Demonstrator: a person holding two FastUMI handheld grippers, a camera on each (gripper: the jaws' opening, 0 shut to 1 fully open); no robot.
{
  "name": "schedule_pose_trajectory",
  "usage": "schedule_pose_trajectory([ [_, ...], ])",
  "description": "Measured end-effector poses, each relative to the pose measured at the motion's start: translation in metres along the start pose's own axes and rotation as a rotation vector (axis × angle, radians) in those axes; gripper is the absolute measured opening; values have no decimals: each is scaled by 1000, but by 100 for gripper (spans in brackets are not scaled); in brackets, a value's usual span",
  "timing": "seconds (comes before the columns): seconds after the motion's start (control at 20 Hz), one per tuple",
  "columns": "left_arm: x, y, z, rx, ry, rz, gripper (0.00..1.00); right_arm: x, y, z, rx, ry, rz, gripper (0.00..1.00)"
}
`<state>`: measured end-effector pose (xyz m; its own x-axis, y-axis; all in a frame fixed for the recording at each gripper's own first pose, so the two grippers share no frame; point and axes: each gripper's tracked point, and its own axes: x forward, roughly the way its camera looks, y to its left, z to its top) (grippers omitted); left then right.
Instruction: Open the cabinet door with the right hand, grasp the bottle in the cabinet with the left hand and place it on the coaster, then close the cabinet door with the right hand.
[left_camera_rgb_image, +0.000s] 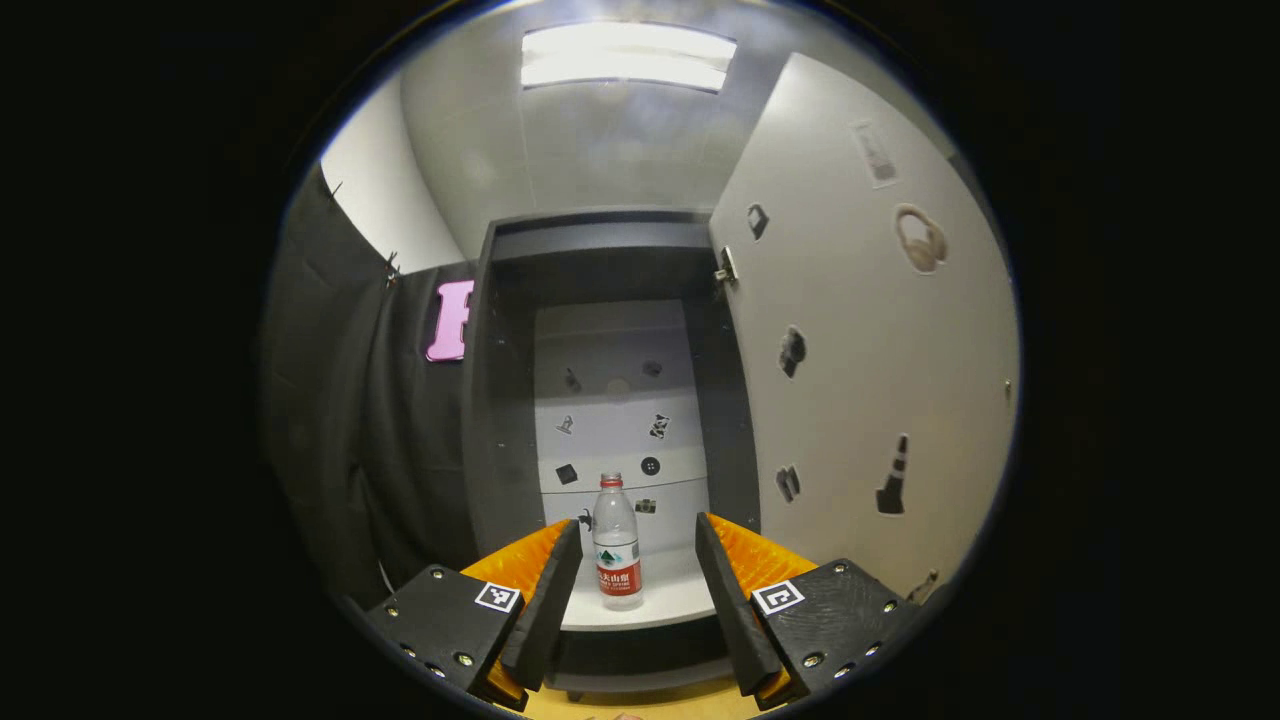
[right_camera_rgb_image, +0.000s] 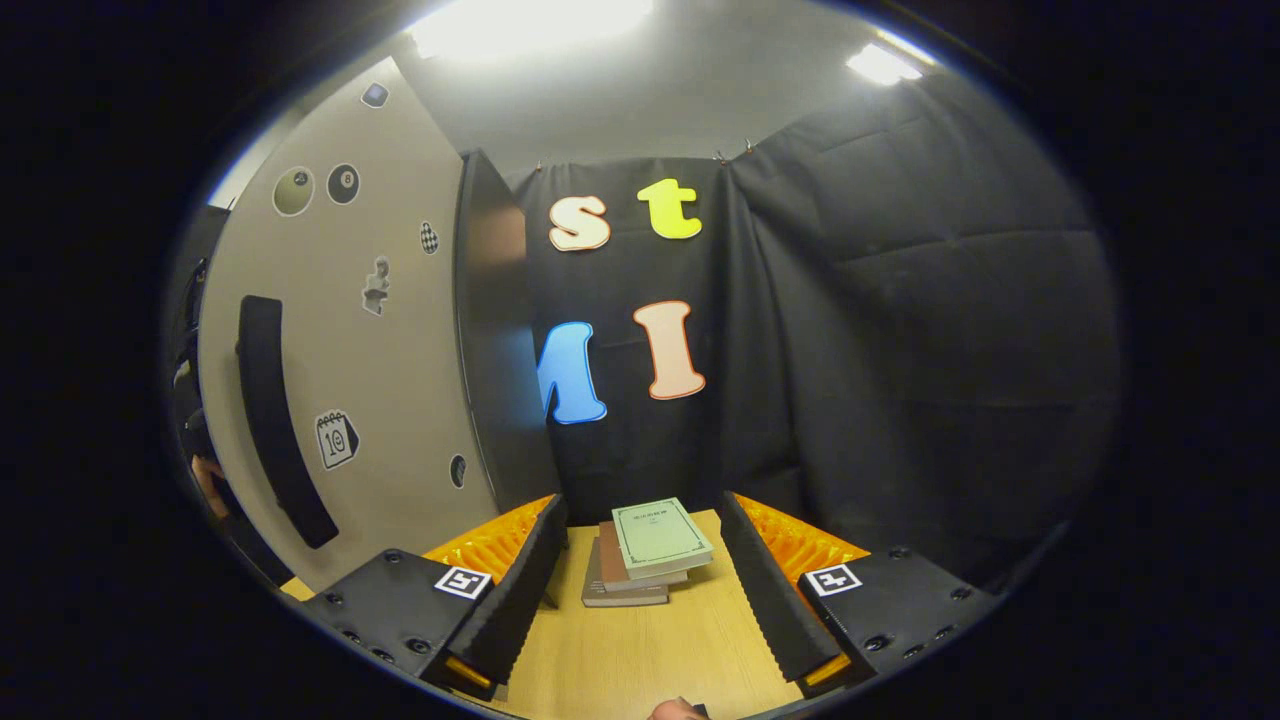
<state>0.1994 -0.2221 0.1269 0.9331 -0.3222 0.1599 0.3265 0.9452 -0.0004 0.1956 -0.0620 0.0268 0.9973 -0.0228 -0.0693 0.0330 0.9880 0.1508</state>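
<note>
clear plastic bottle (left_camera_rgb_image: 617, 545) stands upright ahead; keep your spread left gripper (left_camera_rgb_image: 638, 585) centred, advance, clamp its middle; right gripper (right_camera_rgb_image: 640, 580) released.

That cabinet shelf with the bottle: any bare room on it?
Yes. The shelf is bare on both sides of the water bottle. On the wooden table, the stack of books crowds the far end; nearer, it's bare.

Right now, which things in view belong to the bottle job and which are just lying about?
Belongs to the job:
bottle, upright on the cabinet shelf
cabinet door, swung open
left gripper, open
right gripper, open

Just lying about:
stack of books on the wooden table
</note>
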Motion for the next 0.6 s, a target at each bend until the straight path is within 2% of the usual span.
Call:
schedule_pose_trajectory([
  [0.1,20,7,-3,4,5,-9,64,2,-7,-5,-2,6,-47,98],
  [0.3,57,15,-21,-7,39,-28,66,5,-15,-9,19,8,-121,98],
  [0.6,98,23,-43,-10,68,-48,66,11,-20,-16,8,30,-202,98],
])
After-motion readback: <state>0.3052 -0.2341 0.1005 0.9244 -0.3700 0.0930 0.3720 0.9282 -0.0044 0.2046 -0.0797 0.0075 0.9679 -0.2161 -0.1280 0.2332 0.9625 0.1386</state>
